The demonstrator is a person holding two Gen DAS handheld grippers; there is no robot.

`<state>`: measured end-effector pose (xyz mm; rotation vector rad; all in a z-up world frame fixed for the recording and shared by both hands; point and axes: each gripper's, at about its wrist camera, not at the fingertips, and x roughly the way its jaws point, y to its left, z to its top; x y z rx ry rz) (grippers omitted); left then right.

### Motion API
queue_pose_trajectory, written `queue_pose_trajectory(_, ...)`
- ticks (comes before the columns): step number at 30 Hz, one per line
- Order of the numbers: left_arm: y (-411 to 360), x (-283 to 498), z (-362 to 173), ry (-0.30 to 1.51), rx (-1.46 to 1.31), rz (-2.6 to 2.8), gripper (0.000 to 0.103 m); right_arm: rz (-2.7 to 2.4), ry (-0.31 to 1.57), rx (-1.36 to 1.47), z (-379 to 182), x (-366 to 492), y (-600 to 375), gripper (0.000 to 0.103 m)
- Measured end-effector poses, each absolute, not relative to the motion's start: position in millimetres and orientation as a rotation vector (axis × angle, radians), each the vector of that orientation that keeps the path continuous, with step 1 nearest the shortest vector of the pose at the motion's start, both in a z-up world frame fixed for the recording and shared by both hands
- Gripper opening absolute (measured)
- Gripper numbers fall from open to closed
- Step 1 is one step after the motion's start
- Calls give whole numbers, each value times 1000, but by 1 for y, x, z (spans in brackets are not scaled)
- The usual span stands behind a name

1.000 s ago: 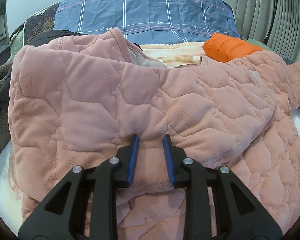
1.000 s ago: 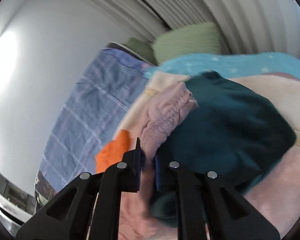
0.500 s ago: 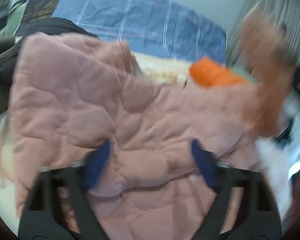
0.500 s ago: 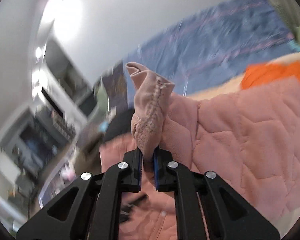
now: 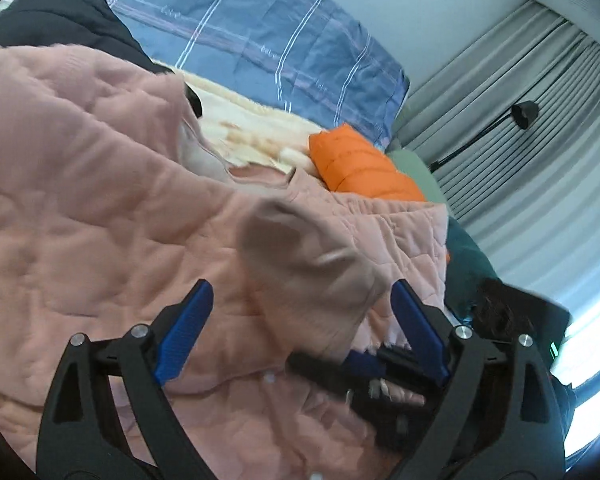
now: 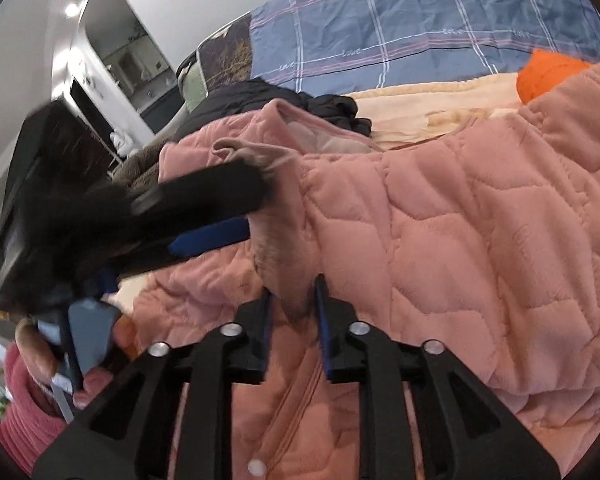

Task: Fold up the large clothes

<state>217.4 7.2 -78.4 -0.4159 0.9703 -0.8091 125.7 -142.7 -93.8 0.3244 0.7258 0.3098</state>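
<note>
A pink quilted jacket (image 5: 100,200) lies spread over the bed, also filling the right wrist view (image 6: 460,240). Its sleeve cuff (image 5: 312,264) is folded across the body. My left gripper (image 5: 300,320) is opening wide, and the cuff lies between its blue pads (image 5: 184,332) without touching them. My right gripper (image 6: 294,312) is opening too; the cuff's end (image 6: 288,272) still hangs between its pads, slack, with a gap on each side. Each gripper shows in the other's view: the right one (image 5: 356,364) low right, the left one (image 6: 220,216) blurred at left.
Behind the jacket are an orange puffer garment (image 5: 360,168), a cream blanket (image 5: 240,120), a blue plaid pillow (image 5: 260,40) and dark clothes (image 6: 300,104). A teal garment (image 5: 468,260) lies right, by grey curtains (image 5: 520,140) and a lamp (image 5: 524,114). A person's hand (image 6: 32,352) shows.
The right gripper swung the sleeve cuff over the jacket to the left gripper and its jaws have parted. The left gripper let go of the jacket's edge, opened wide and tilted.
</note>
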Motion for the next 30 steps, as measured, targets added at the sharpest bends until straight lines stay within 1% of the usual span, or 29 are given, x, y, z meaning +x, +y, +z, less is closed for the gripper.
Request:
queue_pose_trajectory(1,3,219,-79,981,-416,-807,92,311,733,310,-96,122,-144,30)
queue_pose_trajectory(2,-3,221,-79,992,-414,-805,90,311,736,295,-96,119,-143,37)
queue_pose_trajectory(3,-9,221,-80,996,-394,-789,86,306,737,286,-94,116,-143,40)
queue_pose_trajectory(4,-13,222,-79,992,-365,-772,52,298,734,278,-91,109,-145,40)
queue_pose_trajectory(5,-17,220,-78,987,-300,-752,11,296,735,273,-89,102,-149,40)
queue_pose_trajectory(7,-17,218,-73,973,-209,-711,10,273,731,283,-86,91,-163,40)
queue_pose_trajectory(9,-8,215,-55,918,-202,-718,10,232,697,307,-79,79,-184,40)
queue_pose_trajectory(12,22,205,-3,770,-188,-709,10,123,609,332,-62,61,-224,40)
queue_pose_trajectory(14,42,202,18,725,-154,-670,10,50,574,342,-51,57,-246,40)
queue_pose_trajectory(16,60,203,20,724,-117,-611,11,25,577,358,-51,62,-260,40)
queue_pose_trajectory(18,77,209,9,744,-96,-531,12,6,619,321,-63,77,-259,40)
queue_pose_trajectory(19,85,214,-7,761,-68,-468,15,-27,659,294,-72,86,-258,40)
queue_pose_trajectory(20,88,218,-24,782,-25,-402,25,-75,727,276,-87,98,-256,38)
queue_pose_trajectory(21,87,222,-37,802,8,-359,31,-100,773,294,-103,109,-256,37)
queue_pose_trajectory(22,90,225,-57,828,51,-318,36,-115,768,308,-109,109,-256,37)
queue_pose_trajectory(24,99,220,-72,796,65,-330,36,-137,739,250,-104,103,-248,38)
queue_pose_trajectory(25,101,216,-68,779,61,-334,37,-147,730,209,-98,100,-244,38)
queue_pose_trajectory(27,101,211,-56,768,44,-316,43,-149,703,160,-84,93,-238,38)
queue_pose_trajectory(28,99,207,-43,730,43,-275,53,-145,682,148,-76,90,-237,38)
queue_pose_trajectory(29,101,198,-31,682,49,-247,58,-140,663,143,-71,88,-237,38)
queue_pose_trajectory(30,100,191,-19,635,55,-239,58,-135,637,138,-65,84,-237,38)
